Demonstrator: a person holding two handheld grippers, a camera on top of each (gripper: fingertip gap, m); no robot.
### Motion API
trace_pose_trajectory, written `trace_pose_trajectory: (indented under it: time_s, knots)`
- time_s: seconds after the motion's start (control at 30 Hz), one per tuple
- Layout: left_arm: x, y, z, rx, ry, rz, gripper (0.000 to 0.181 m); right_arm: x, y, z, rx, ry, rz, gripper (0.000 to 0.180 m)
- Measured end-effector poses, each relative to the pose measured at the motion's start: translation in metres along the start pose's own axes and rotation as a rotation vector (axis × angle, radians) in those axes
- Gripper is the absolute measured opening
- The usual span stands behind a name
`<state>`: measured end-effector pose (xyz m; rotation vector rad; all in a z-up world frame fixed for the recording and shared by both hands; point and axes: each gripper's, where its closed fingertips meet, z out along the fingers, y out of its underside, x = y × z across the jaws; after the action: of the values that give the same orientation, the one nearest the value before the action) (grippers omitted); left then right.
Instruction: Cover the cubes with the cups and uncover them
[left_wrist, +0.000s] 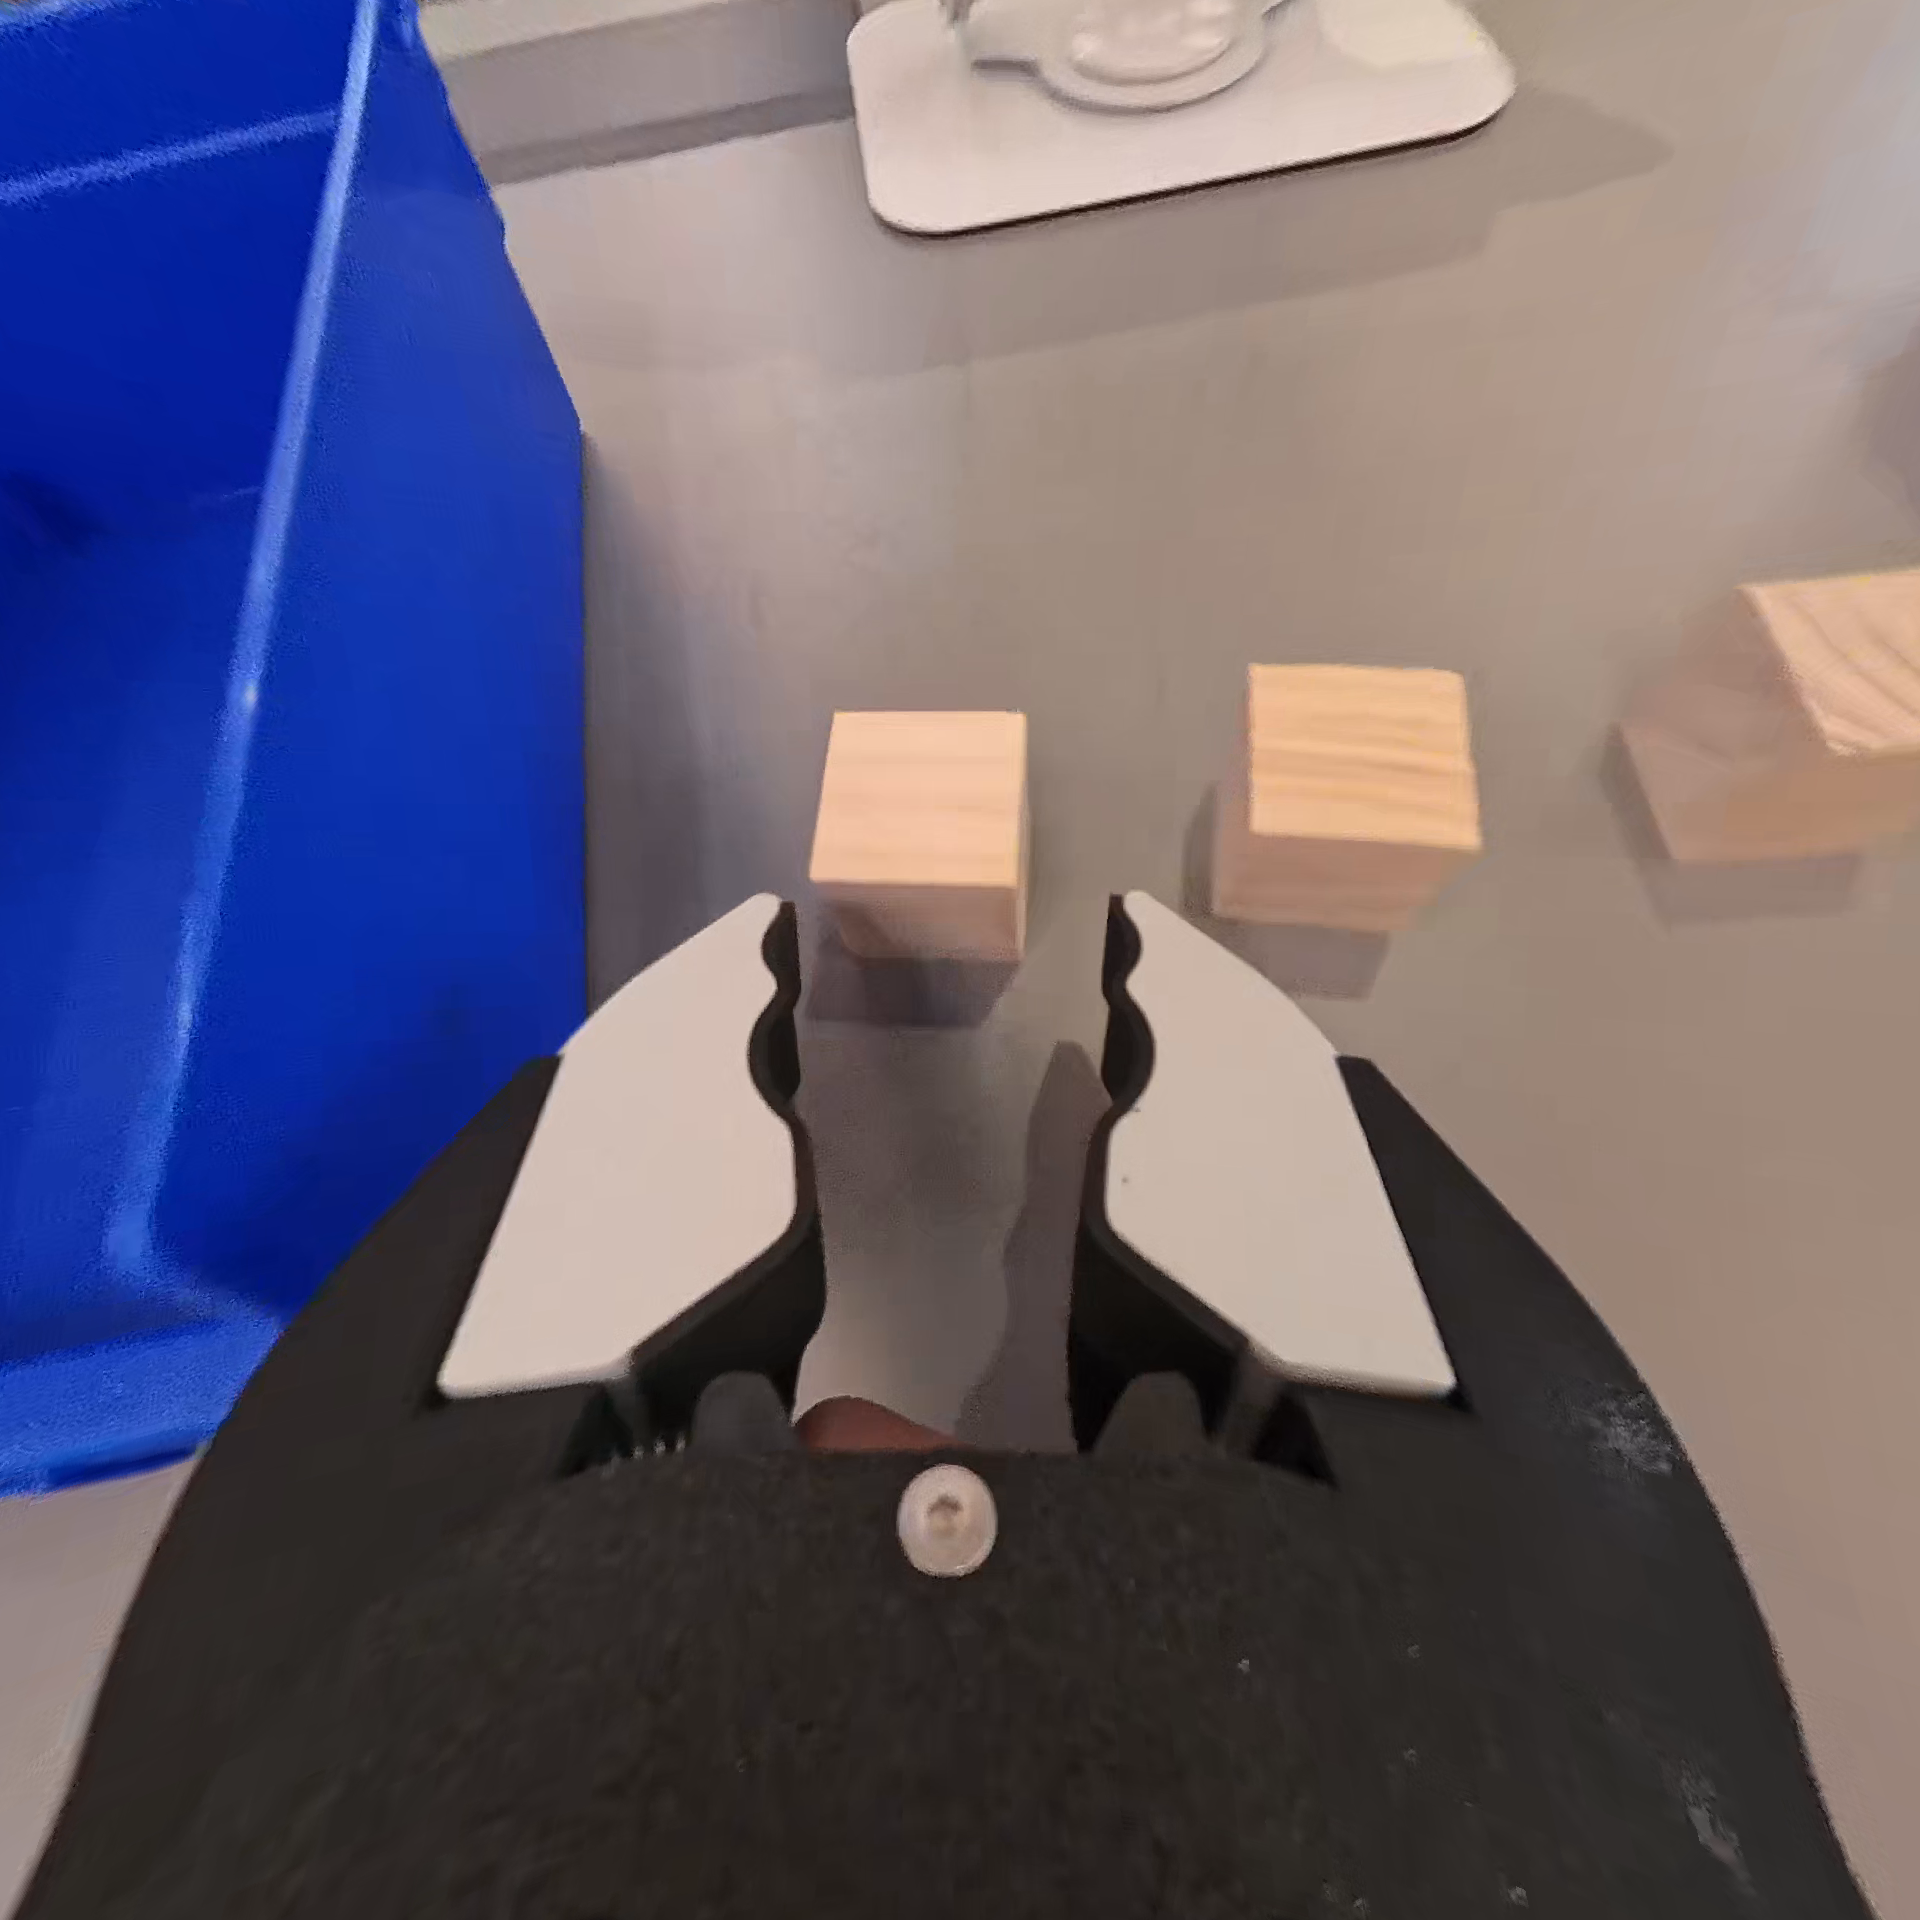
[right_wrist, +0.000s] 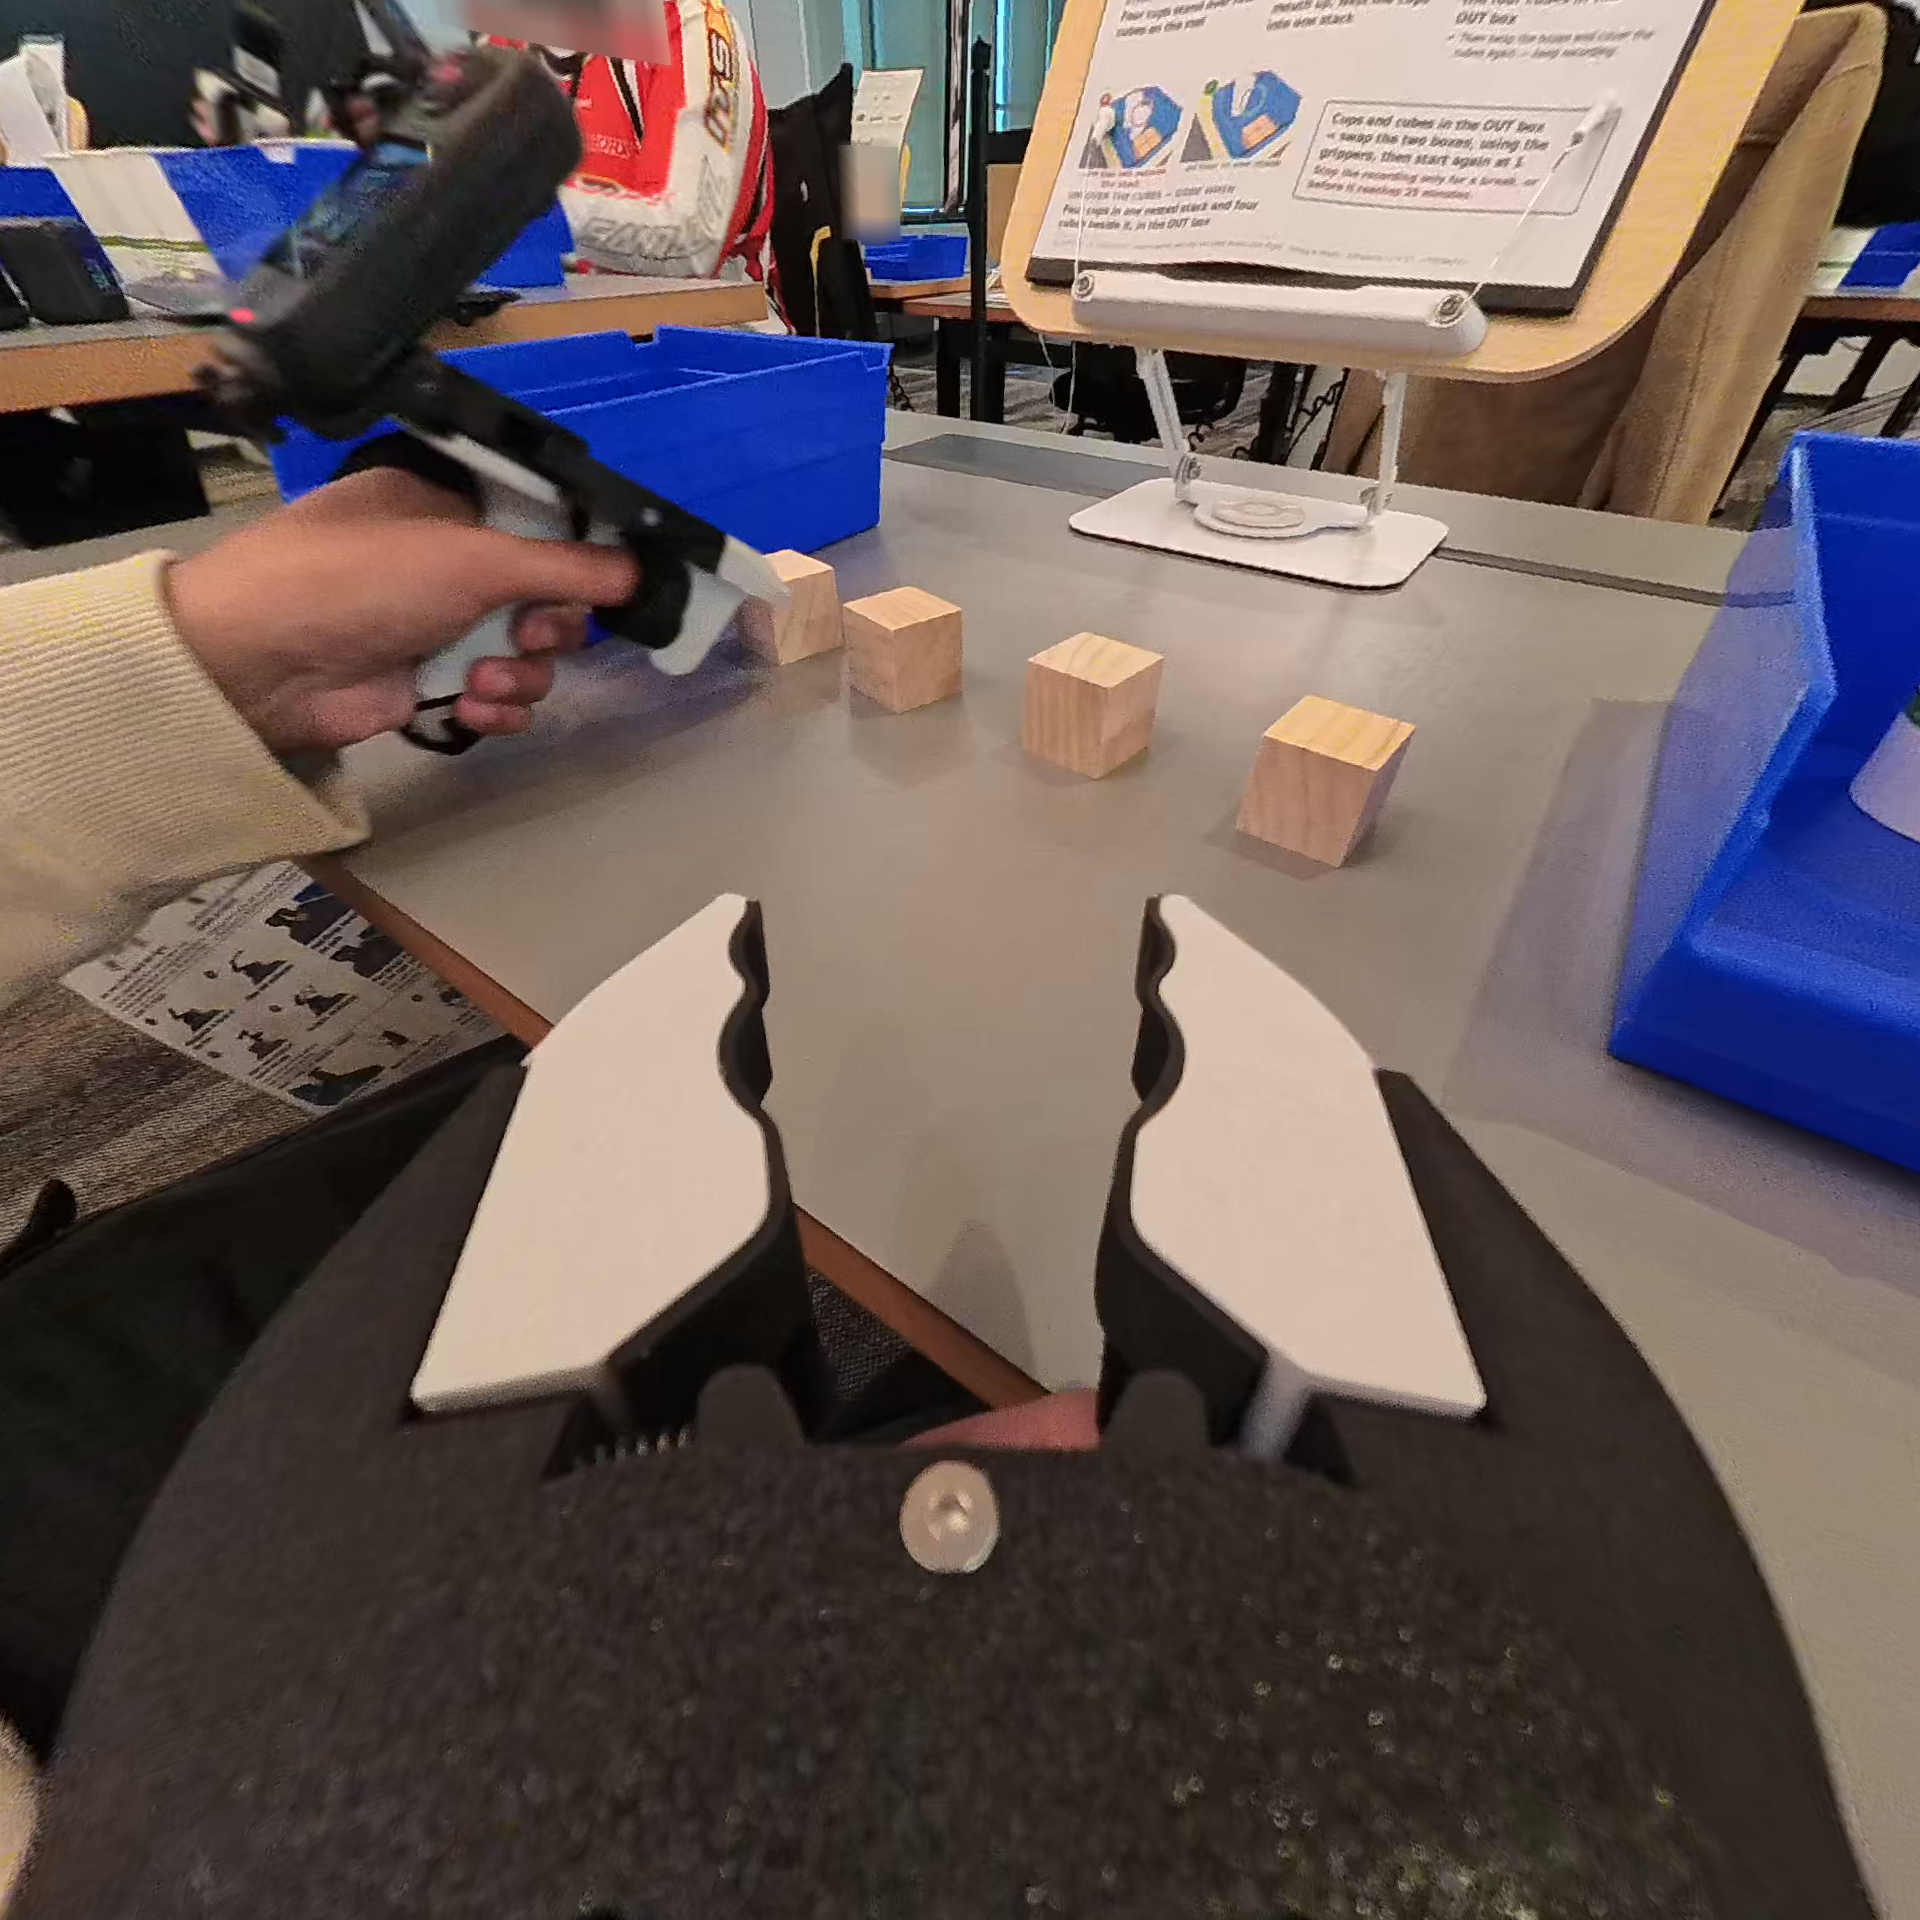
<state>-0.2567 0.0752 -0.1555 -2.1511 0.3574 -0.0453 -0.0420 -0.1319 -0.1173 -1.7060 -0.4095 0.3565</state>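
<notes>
Several bare wooden cubes stand in a row on the grey table (right_wrist: 935, 852). In the left wrist view my left gripper (left_wrist: 948, 914) is open and empty, its tips just short of the leftmost cube (left_wrist: 920, 831), with a second cube (left_wrist: 1345, 790) and a third cube (left_wrist: 1787, 717) to the right. The right wrist view shows that gripper (right_wrist: 727, 613) at the leftmost cube (right_wrist: 805, 603), then more cubes (right_wrist: 902, 646), (right_wrist: 1091, 704), (right_wrist: 1322, 779). My right gripper (right_wrist: 951, 914) is open and empty over the table's front edge. No cup covers any cube.
A blue bin (left_wrist: 260, 727) stands close on the left of the left gripper; it also shows in the right wrist view (right_wrist: 686, 426). Another blue bin (right_wrist: 1766, 914) at the right holds a partly hidden white thing (right_wrist: 1896, 779). A stand with an instruction sheet (right_wrist: 1257, 530) is behind.
</notes>
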Motion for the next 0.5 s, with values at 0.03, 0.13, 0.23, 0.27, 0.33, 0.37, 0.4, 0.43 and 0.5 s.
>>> trace_pose_trajectory:
  time_s: [0.03, 0.13, 0.23, 0.27, 0.33, 0.37, 0.4, 0.43, 0.5]
  knots:
    - [-0.003, 0.0, 0.008, -0.036, -0.012, -0.018, 0.057, 0.0, 0.001, 0.001, -0.002, -0.007, 0.009, 0.068]
    - [-0.008, 0.002, 0.027, -0.108, -0.036, -0.026, 0.059, 0.002, 0.003, 0.001, -0.006, -0.023, 0.037, 0.067]
    - [-0.001, 0.015, 0.039, -0.179, 0.018, -0.034, 0.047, 0.004, 0.004, 0.001, -0.011, -0.032, 0.05, 0.066]
    - [0.002, 0.015, 0.038, -0.173, 0.042, -0.02, 0.046, 0.005, 0.005, 0.001, -0.015, -0.033, 0.055, 0.066]
    - [0.007, 0.02, 0.03, -0.184, 0.092, 0.01, 0.046, 0.008, 0.005, 0.0, -0.018, -0.029, 0.053, 0.064]
    - [0.011, 0.022, 0.022, -0.18, 0.128, 0.022, 0.046, 0.009, 0.005, -0.001, -0.021, -0.026, 0.052, 0.064]
    - [0.017, 0.025, 0.011, -0.167, 0.179, 0.043, 0.046, 0.01, 0.004, -0.002, -0.022, -0.03, 0.053, 0.063]
    - [0.024, 0.027, -0.002, -0.148, 0.241, 0.077, 0.046, 0.011, 0.004, -0.003, -0.024, -0.039, 0.054, 0.063]
    - [0.046, 0.031, -0.032, -0.093, 0.395, 0.197, 0.045, 0.013, 0.002, -0.005, -0.033, -0.05, 0.045, 0.063]
